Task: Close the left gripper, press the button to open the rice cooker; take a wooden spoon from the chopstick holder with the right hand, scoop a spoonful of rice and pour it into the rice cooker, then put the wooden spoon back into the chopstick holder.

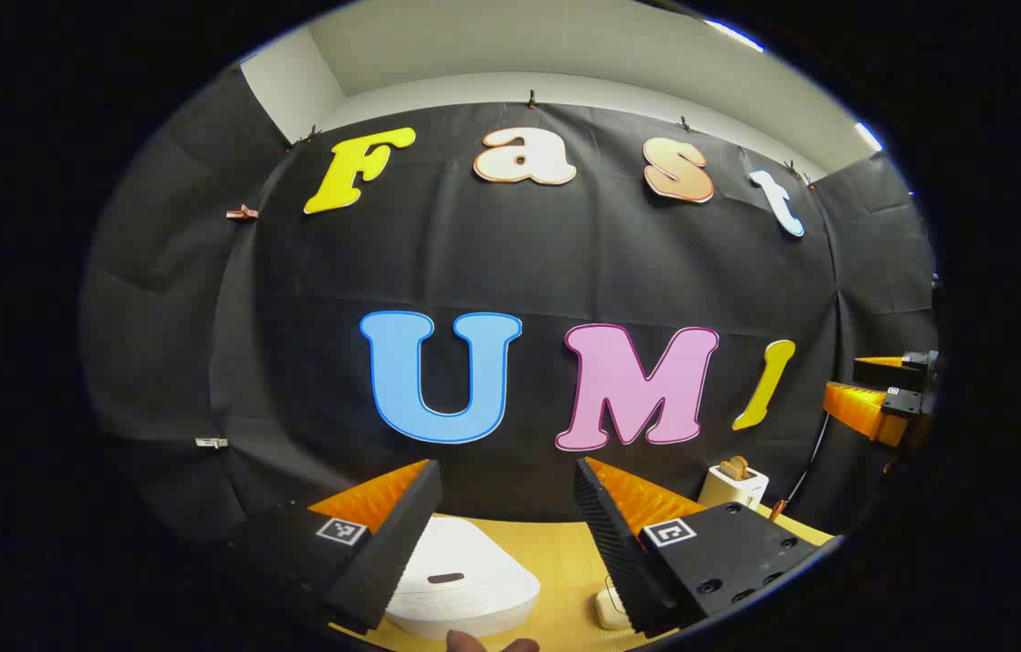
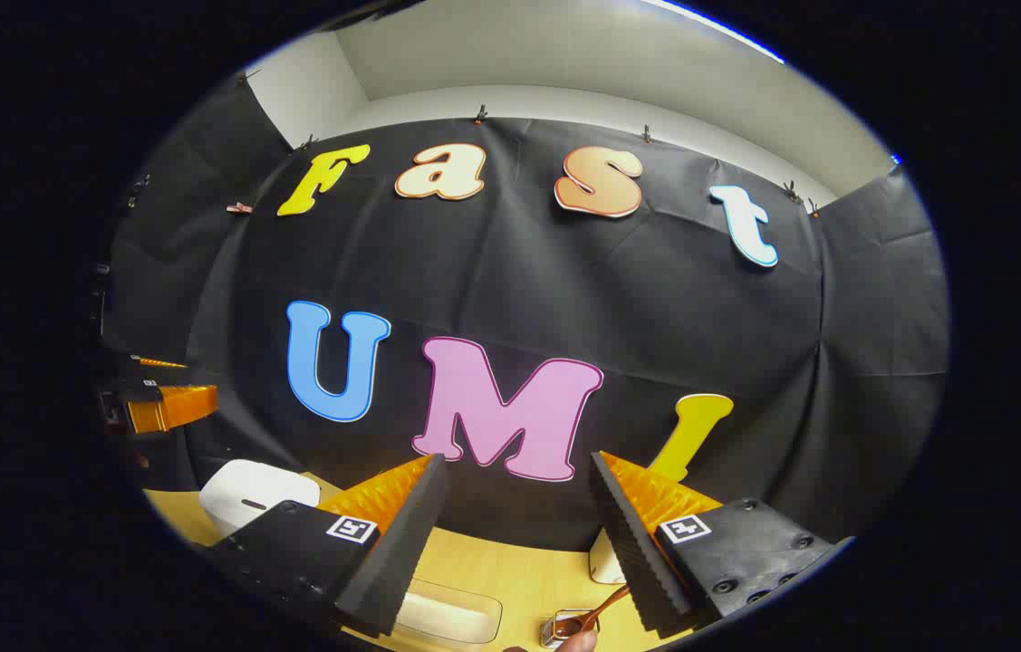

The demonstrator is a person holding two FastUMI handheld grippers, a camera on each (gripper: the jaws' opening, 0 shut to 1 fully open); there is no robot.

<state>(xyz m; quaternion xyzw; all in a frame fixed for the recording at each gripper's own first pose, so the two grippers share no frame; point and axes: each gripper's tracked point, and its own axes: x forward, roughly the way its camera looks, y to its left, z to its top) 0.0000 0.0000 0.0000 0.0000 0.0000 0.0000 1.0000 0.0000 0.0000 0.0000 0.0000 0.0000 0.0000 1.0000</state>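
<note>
Cooker (image 1: 460, 580) white, lid down, bottom centre of left gripper view, on table (image 1: 564, 552); in right gripper view at lower left (image 2: 247, 493). Left gripper (image 1: 505, 507) above cooker, jaws wide, holding nothing. Right gripper (image 2: 519, 507) jaws wide, empty, over table. Spoon handle (image 2: 605, 608) brown, bottom centre-right of right gripper view, by small shiny holder (image 2: 562, 627). Toaster (image 1: 734, 484) white, lower right of left gripper view. Clear tray (image 2: 447, 616) at bottom of right gripper view.

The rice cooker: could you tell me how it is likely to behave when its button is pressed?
The rice cooker looks broad, low and flat-based on the table, so it probably won't tip. Its smooth white shell may be slippery, so a sideways push might slide it.
</note>
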